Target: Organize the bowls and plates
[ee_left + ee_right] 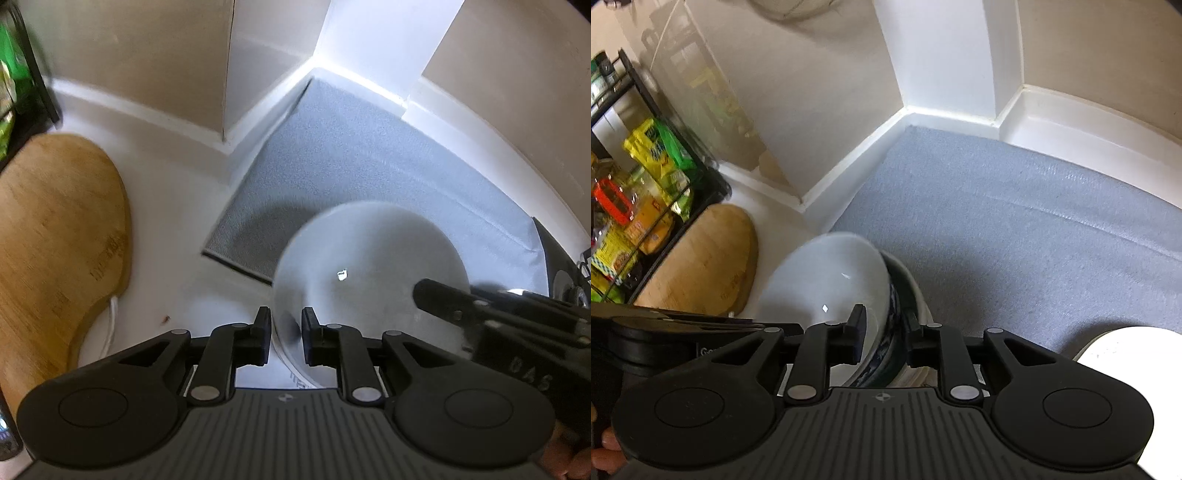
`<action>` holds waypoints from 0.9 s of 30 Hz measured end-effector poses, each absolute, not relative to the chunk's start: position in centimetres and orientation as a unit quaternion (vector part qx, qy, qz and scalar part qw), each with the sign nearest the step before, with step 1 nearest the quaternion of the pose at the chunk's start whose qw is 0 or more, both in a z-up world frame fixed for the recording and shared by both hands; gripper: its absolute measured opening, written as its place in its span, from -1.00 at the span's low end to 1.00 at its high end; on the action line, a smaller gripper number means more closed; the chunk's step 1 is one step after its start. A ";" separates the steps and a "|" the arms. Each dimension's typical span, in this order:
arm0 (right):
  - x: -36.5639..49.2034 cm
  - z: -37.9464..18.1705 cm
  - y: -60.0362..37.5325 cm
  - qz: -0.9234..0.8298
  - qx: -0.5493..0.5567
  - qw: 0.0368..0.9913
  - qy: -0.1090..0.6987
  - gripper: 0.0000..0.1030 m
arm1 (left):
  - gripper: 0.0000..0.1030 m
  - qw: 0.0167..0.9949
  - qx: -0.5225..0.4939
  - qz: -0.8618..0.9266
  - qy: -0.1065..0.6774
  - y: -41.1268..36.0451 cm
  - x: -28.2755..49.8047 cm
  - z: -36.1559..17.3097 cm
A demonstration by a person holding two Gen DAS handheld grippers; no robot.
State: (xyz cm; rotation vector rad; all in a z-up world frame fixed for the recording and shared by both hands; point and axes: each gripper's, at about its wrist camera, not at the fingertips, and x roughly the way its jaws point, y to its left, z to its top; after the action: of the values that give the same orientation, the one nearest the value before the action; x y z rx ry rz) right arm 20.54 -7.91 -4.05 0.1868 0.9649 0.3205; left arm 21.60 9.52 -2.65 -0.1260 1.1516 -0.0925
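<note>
Grey mat (1015, 229) in white corner. White bowl (831, 280) upright at mat's near-left edge, nested in dark-rimmed dishes, seen only from right wrist. Both grippers (284, 332) (884, 334) slightly spread, straddling rim.

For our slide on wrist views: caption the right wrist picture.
Right gripper straddles the stacked bowls' rims above a grey mat.

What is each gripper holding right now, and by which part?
Both straddle the white bowl at its rim: left gripper on the near edge, right gripper on the right. Firm pinch cannot be told.
</note>
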 end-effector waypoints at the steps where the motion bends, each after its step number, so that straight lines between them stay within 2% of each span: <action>1: 20.6 -3.8 -8.2 0.156 0.089 0.871 0.458 -0.57 | -0.55 0.838 -0.062 -0.047 0.539 9.5 21.6 -2.4; 2: 20.6 -3.7 -8.4 0.157 0.089 0.872 0.455 -0.57 | -0.46 0.840 -0.067 -0.052 0.536 9.6 21.6 -2.0; 4: 20.6 -3.4 -8.7 0.159 0.091 0.873 0.453 -0.56 | 0.10 0.846 -0.073 -0.056 0.526 9.8 21.6 -1.2; 5: 20.5 -3.2 -8.8 0.158 0.094 0.873 0.452 -0.52 | 0.27 0.850 -0.073 -0.053 0.518 9.9 21.5 -0.9; 6: 20.5 -3.1 -9.0 0.154 0.096 0.874 0.450 -0.44 | 0.54 0.855 -0.073 -0.050 0.511 10.0 21.4 -0.5; 7: 20.5 -2.9 -9.3 0.148 0.096 0.877 0.448 -0.22 | 0.65 0.860 -0.073 -0.047 0.503 10.2 21.3 -0.3; 8: 20.4 -2.9 -9.4 0.142 0.094 0.880 0.444 -0.02 | 0.65 0.863 -0.073 -0.046 0.498 10.3 21.2 -0.1; 10: 20.4 -3.1 -9.7 0.134 0.081 0.884 0.440 0.09 | 0.66 0.861 -0.079 -0.049 0.500 10.5 21.3 -0.2; 16: 21.5 -5.4 -10.6 0.131 0.118 0.860 0.478 0.23 | 0.66 0.840 -0.102 -0.040 0.532 10.9 21.8 -2.7; 27: 22.6 -8.4 -9.7 0.130 0.147 0.833 0.518 0.31 | 0.67 0.815 -0.155 -0.029 0.558 12.0 22.8 -6.1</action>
State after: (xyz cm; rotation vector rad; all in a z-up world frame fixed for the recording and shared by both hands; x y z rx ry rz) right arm 22.65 -9.73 -8.35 0.3126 1.0974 0.2764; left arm 22.80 12.00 -6.07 -0.3314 1.1903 -0.0620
